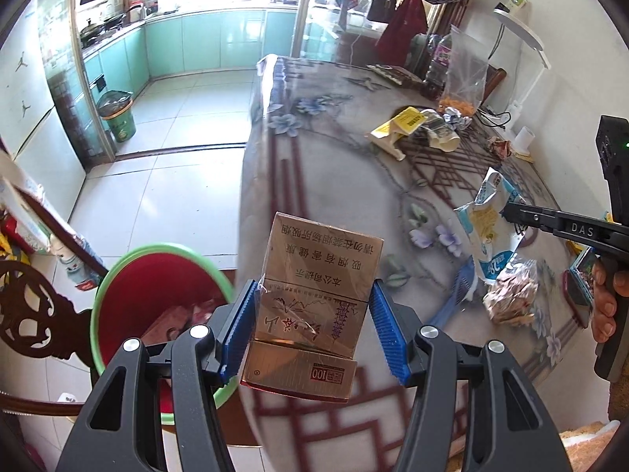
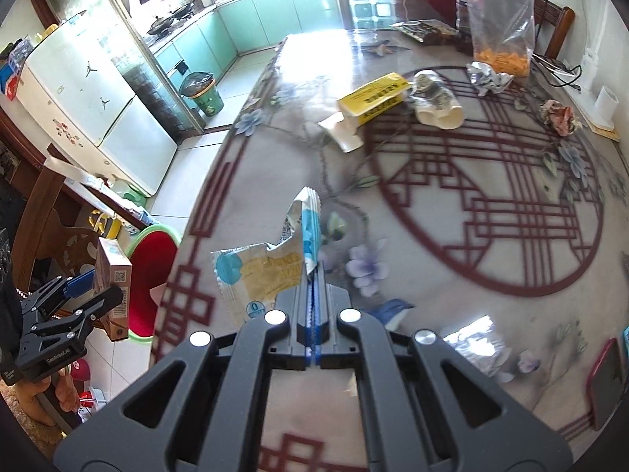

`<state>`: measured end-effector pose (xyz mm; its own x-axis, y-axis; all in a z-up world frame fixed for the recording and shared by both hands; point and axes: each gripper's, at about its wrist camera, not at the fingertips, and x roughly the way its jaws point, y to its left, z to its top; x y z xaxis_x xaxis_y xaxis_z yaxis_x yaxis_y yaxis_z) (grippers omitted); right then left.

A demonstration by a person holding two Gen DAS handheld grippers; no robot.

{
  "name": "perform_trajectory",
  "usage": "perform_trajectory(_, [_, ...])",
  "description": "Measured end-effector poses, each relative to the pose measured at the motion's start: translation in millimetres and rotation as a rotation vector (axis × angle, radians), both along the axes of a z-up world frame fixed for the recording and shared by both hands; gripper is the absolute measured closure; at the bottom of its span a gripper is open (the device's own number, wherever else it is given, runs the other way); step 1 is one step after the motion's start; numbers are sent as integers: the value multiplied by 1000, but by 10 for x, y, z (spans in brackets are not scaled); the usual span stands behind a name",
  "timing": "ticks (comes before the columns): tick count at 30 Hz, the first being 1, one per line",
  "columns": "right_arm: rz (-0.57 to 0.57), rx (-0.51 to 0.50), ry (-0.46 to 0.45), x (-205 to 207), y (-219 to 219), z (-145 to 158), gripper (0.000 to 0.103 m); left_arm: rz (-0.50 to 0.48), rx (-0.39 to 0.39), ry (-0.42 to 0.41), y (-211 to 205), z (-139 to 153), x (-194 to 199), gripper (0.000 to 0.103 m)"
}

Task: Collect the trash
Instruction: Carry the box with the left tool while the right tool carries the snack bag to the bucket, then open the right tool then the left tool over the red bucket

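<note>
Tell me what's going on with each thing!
Left tool: shut on the cigarette box.
Cigarette box: held up near the bin.
Right tool: shut on the snack wrapper.
Snack wrapper: torn open.
Red bin: open, holding some trash.
Yellow carton: lying on its side, opened.

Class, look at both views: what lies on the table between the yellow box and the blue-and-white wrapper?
Nothing: between the yellow box and the wrapper held by the right gripper there is only bare tablecloth. The right wrist view shows it best.

gold cigarette pack (image 1: 314, 306), green-rimmed red bin (image 1: 157, 299), blue-white-yellow wrapper (image 2: 267, 271)
</note>
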<state>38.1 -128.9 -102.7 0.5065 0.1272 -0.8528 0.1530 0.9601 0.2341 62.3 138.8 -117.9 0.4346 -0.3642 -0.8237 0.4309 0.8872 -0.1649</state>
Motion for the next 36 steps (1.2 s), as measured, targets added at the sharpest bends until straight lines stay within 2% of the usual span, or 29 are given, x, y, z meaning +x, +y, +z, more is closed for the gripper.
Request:
perform_trajectory(13, [97,-2,2,132,677,24,102,109,1,6,667,-91,-1,48])
perform_trajectory(21, [186,4,-3,266,1089,38,102,205,18,42,1083,-228,49,48])
perform_trajectory(36, [307,17,4,520,1600,34,102,274,36,68,1407,-357,125,48])
